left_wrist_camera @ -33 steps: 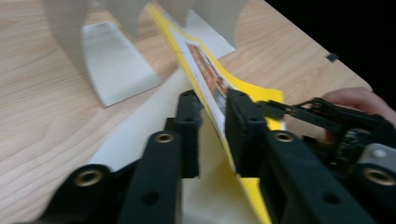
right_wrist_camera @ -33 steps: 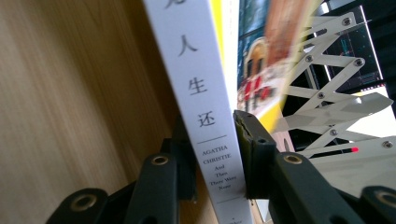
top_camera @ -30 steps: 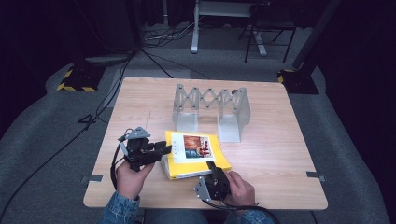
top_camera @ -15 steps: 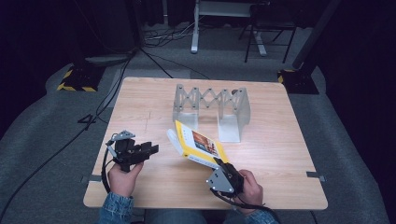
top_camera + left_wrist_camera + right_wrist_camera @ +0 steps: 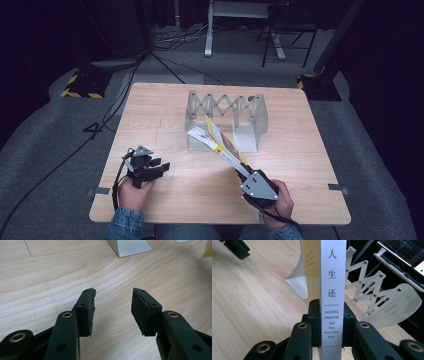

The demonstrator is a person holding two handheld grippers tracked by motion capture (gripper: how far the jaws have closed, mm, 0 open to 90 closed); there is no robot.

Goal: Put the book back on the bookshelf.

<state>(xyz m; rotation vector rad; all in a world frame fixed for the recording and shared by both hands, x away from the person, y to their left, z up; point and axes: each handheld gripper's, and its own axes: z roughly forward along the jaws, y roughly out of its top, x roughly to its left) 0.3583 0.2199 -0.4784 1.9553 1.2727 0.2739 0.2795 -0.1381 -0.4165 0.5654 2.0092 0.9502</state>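
- The right gripper (image 5: 239, 170) is clamped on a book (image 5: 220, 145), its jaws pressing either side of the white spine, as the right gripper view shows (image 5: 331, 322).
- The book (image 5: 331, 277) is off the table and slants up and away from the hand, its far end reaching toward the metal book rack (image 5: 227, 117) and its front cover hanging loose.
- The spine carries Chinese characters and, lower down, "Agatha Christie, And Then Were None".
- The rack, an expanding silver stand with scissor-link bars between upright end plates, sits on the far half of the wooden table (image 5: 165, 115); its slots hold nothing, and the book is in front of it, not between its plates.
- In the right gripper view the rack (image 5: 374, 292) lies just behind and to the right of the book.
- The left gripper (image 5: 159, 166) is low over the table, well to the left of the rack and nearer the person; its jaws stand about half apart, have just been opening, and have nothing between them (image 5: 113, 307).
- In the left gripper view a foot of the rack (image 5: 130, 247) shows beyond the bare wood.
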